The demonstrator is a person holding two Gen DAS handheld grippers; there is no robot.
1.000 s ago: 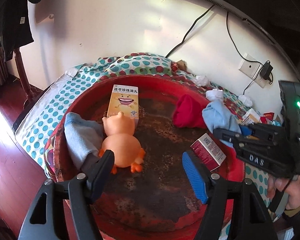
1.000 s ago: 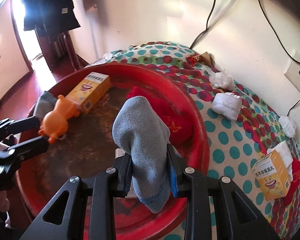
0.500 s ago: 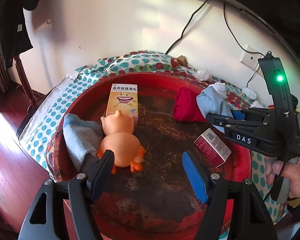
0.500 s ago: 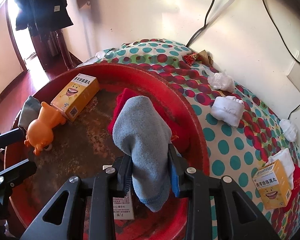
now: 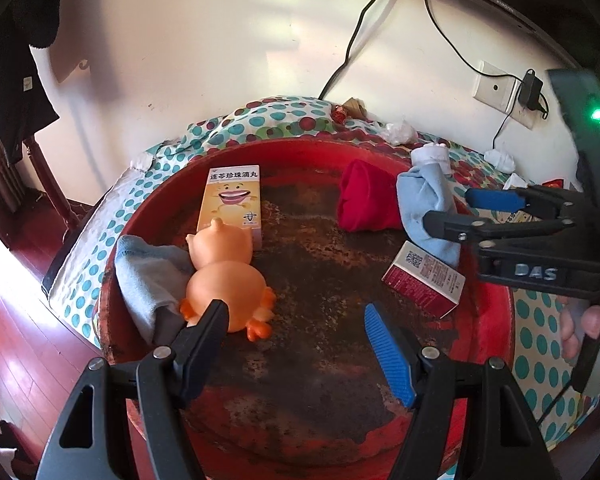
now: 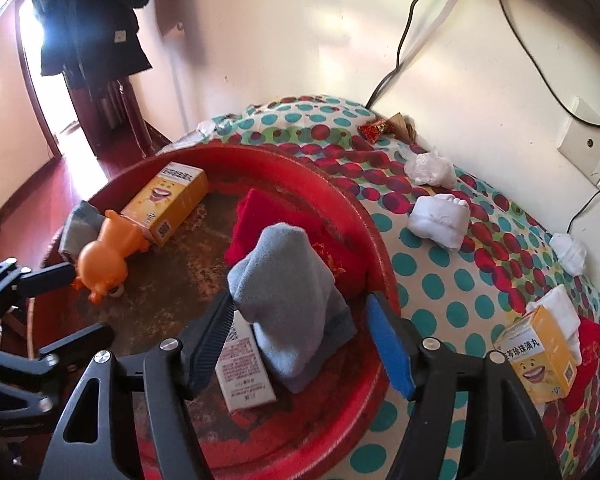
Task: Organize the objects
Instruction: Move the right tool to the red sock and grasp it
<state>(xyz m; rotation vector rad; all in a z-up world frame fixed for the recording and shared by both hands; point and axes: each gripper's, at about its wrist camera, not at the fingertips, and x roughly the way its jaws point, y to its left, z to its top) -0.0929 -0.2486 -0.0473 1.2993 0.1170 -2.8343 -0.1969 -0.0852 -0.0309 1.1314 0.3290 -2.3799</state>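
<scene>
A big red round tray lies on a dotted cloth. In it lie an orange toy pig, a yellow box, a red cloth, a red-white box and a grey-blue sock at the left rim. My right gripper is open around a light blue sock standing by the right rim. My left gripper is open and empty over the tray's near side.
On the dotted cloth right of the tray lie white rolled socks, a crumpled white bag, a second yellow box and a red cloth. A wall with sockets and cables stands behind.
My right gripper has opened and let go of the light blue sock, which now stands in the tray beside the red cloth. My left gripper stayed open and nearly still.
</scene>
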